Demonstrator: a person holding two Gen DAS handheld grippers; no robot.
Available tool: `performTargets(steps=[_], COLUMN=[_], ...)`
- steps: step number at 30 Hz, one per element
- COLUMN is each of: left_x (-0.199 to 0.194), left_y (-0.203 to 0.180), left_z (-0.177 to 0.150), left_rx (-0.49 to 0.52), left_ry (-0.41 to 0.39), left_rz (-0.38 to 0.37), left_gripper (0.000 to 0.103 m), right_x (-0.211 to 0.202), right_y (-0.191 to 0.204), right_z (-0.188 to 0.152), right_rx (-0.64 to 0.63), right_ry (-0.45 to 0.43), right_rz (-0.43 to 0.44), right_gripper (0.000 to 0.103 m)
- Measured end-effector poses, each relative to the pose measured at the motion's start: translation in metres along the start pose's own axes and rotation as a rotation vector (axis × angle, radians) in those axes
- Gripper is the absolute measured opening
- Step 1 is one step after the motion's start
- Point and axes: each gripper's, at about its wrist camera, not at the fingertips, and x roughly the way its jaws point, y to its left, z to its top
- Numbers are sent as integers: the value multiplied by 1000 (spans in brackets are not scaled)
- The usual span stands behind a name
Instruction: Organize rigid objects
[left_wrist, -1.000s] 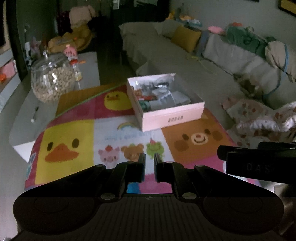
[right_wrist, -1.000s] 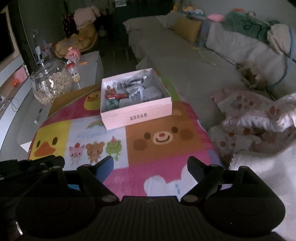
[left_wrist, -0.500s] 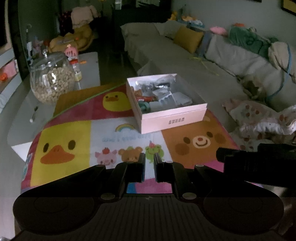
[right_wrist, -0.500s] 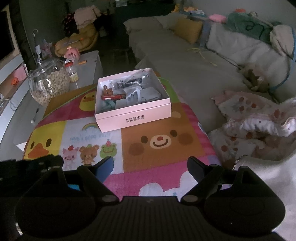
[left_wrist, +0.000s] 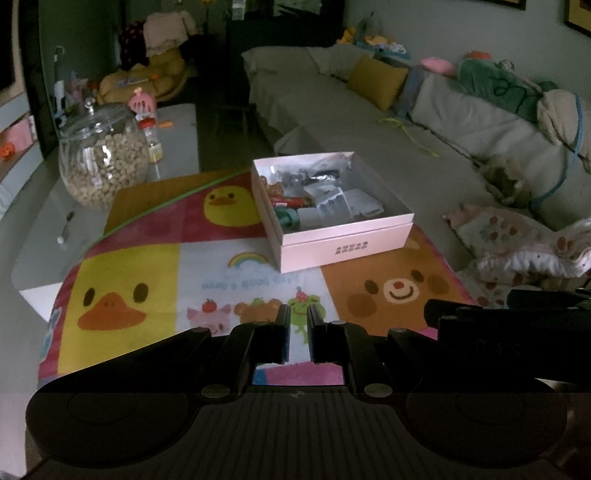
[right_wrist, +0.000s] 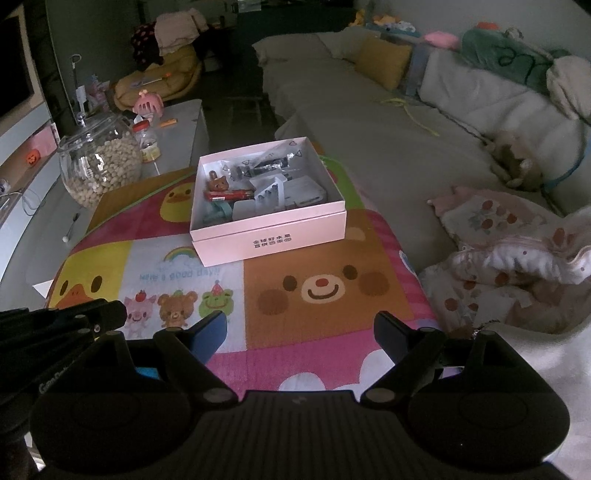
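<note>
An open pink box (left_wrist: 343, 245) (right_wrist: 273, 236) stands on a colourful cartoon mat (left_wrist: 129, 280) (right_wrist: 332, 288). Inside lie several small items: a brown bear figure (right_wrist: 218, 182), a red tube (right_wrist: 231, 194), a teal piece (right_wrist: 218, 212) and white and dark packets. My left gripper (left_wrist: 298, 314) hovers shut and empty over the mat's near edge, well short of the box. My right gripper (right_wrist: 301, 326) hangs open and empty over the mat, its jaws wide apart, also short of the box. Each gripper's body shows at the edge of the other's view.
A glass jar (left_wrist: 103, 162) (right_wrist: 99, 162) of pale pellets stands on the grey table (left_wrist: 40, 236) left of the mat, with a small bottle (right_wrist: 147, 142) and pink toy (right_wrist: 147, 103) behind. A long sofa (right_wrist: 388, 122) and a crumpled patterned blanket (right_wrist: 517, 258) lie right.
Both views have shifted slightly, so the box and mat sit a little differently in frame. Neither gripper's jaws have moved.
</note>
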Motion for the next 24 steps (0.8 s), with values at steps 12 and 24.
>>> performTargets(steps=[12, 24], left_x=[0, 0], left_y=[3, 5], left_z=[0, -1], left_rx=[7, -4], left_ry=[-2, 2], left_rz=[-11, -18], left_gripper=[11, 11], right_x=[4, 5], right_y=[13, 13], right_z=[0, -1], right_rx=[-12, -6], right_ry=[6, 15], right_rz=[10, 3], right_gripper=[88, 88])
